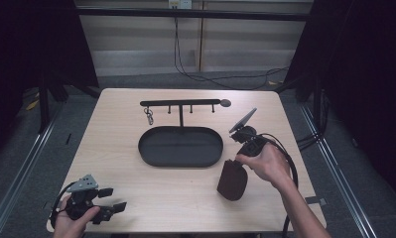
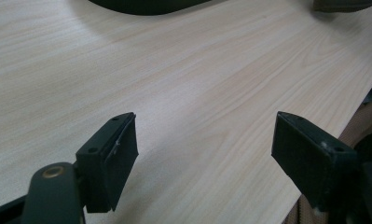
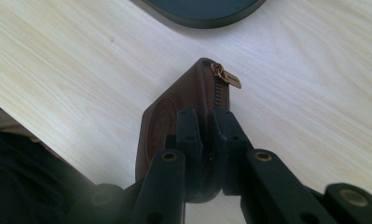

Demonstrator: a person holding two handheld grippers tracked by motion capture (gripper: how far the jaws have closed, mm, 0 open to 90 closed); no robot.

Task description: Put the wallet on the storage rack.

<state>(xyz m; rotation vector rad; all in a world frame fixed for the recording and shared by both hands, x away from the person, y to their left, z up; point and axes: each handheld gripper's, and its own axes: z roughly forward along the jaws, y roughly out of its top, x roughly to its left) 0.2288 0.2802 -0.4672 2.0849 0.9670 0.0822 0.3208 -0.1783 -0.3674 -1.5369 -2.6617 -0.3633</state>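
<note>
The brown zip pouch (image 3: 174, 116) is pinched in the right tongs (image 3: 207, 140), whose jaws are closed tight on its zipped edge, one jaw on each face. It hangs just off the desk (image 1: 185, 198), to the right of the tray (image 1: 180, 147) and a little nearer the person. Gripping along the zipper seam looks sensible: that is the stiffest, thinnest part, so the soft body can dangle without slipping. The brass zip pull (image 3: 228, 77) sits at the far end of the pouch, pointing towards the tray.

A round embossed stamp marks the pouch's side in the right gripper view, but it is seen edge-on and I cannot read any writing in it. No other label is legible anywhere.

The tray, a dark oval dish, lies at the desk's centre, and it seems a likely landing place for the pouch. Rising from its far rim is a hook rack (image 1: 180, 103), with a small metal ring (image 1: 149, 116) hanging at the rack's left end.

The left tongs (image 1: 112, 199) wait well left of the tray at the desk's near edge, jaws spread wide, holding nothing.
</note>
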